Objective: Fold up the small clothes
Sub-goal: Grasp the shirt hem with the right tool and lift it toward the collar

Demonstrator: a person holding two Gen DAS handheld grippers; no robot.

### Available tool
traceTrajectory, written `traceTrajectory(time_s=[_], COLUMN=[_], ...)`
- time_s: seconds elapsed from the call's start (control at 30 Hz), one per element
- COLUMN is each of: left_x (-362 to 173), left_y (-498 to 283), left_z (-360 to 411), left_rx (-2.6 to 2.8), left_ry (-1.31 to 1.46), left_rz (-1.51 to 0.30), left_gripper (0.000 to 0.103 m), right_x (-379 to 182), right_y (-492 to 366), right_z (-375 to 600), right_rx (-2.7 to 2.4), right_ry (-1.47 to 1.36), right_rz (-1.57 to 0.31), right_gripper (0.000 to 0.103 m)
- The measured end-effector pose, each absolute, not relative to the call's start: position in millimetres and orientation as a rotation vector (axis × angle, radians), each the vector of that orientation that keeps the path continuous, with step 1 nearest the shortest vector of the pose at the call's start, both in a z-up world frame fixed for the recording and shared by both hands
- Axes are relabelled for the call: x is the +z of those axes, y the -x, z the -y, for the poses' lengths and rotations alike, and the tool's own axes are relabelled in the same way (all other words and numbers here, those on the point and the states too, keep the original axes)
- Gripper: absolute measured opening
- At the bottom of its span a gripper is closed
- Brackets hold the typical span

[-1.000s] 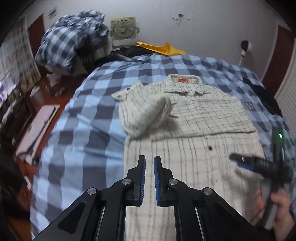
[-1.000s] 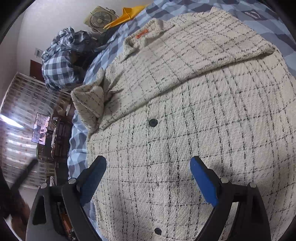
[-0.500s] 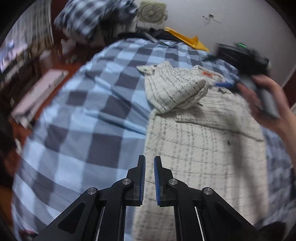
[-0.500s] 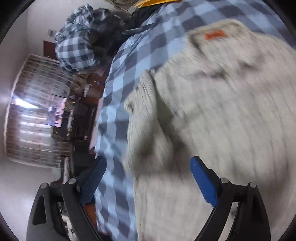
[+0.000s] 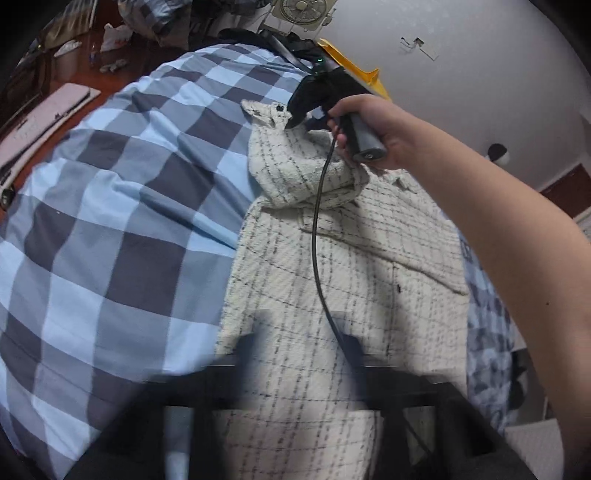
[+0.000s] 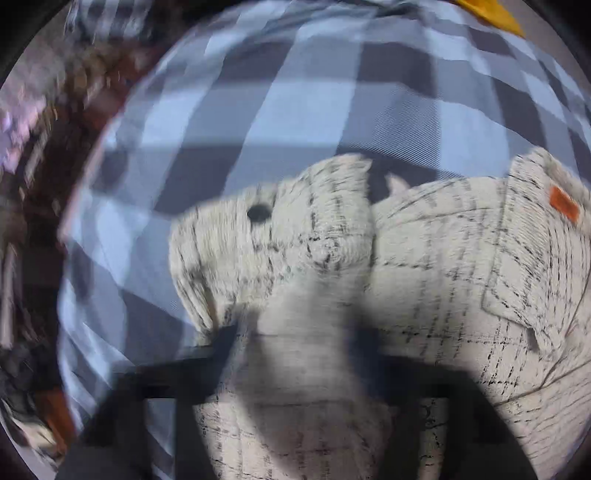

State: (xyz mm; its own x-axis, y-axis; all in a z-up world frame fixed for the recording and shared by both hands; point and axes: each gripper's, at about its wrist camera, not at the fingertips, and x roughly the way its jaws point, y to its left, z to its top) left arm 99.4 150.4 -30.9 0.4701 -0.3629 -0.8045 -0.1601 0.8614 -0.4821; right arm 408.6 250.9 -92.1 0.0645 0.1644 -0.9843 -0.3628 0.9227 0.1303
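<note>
A cream checked shirt (image 5: 332,295) lies flat on the blue checked bed cover (image 5: 129,184), its orange collar label (image 6: 563,203) at the far end. The left sleeve (image 5: 295,173) is bunched in a folded lump at the shirt's shoulder. A person's hand holds my right gripper (image 5: 295,123) pointing down onto the sleeve's cuff. Its jaws are closing and blurred in the right wrist view, with sleeve cloth (image 6: 277,251) between them. My left gripper (image 5: 303,350) hovers over the shirt's lower body. Its jaws are opening and blurred, with nothing gripped.
The person's bare forearm (image 5: 498,221) and a black cable (image 5: 314,240) cross above the shirt. A fan (image 5: 301,7) and a yellow item (image 5: 354,70) sit beyond the bed's far end. A wooden floor with a pink board (image 5: 40,118) borders the bed's left edge.
My right gripper swept from the shirt's body to the bunched sleeve and its wide jaws came together. My left gripper's shut jaws have spread apart, and it dropped slightly.
</note>
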Motion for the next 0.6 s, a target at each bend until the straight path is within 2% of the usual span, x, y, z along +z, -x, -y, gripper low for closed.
traceTrajectory(time_s=[0.13, 0.27, 0.4, 0.6], left_x=[-34, -34, -29, -30], left_y=[-102, -101, -97, -94], left_z=[-156, -166, -167, -156], left_rx=[-0.132, -0.075, -0.070, -0.077], left_ry=[0.599, 0.608, 0.610, 0.546], left_rz=[-1.078, -1.085, -1.071, -1.085], left_gripper=[0.103, 0.103, 0.103, 0.103], right_x=[-52, 28, 130, 197], right_y=[-388, -361, -316, -246], right_z=[-244, -210, -128, 37], right_rx=[0.463, 0.516, 0.643, 0.446], right_ry=[0.080, -0.038, -0.281, -0.510], right_rz=[-1.332, -1.151, -0.837, -0.528], right_gripper=[0.008, 0.007, 0.007, 0.008])
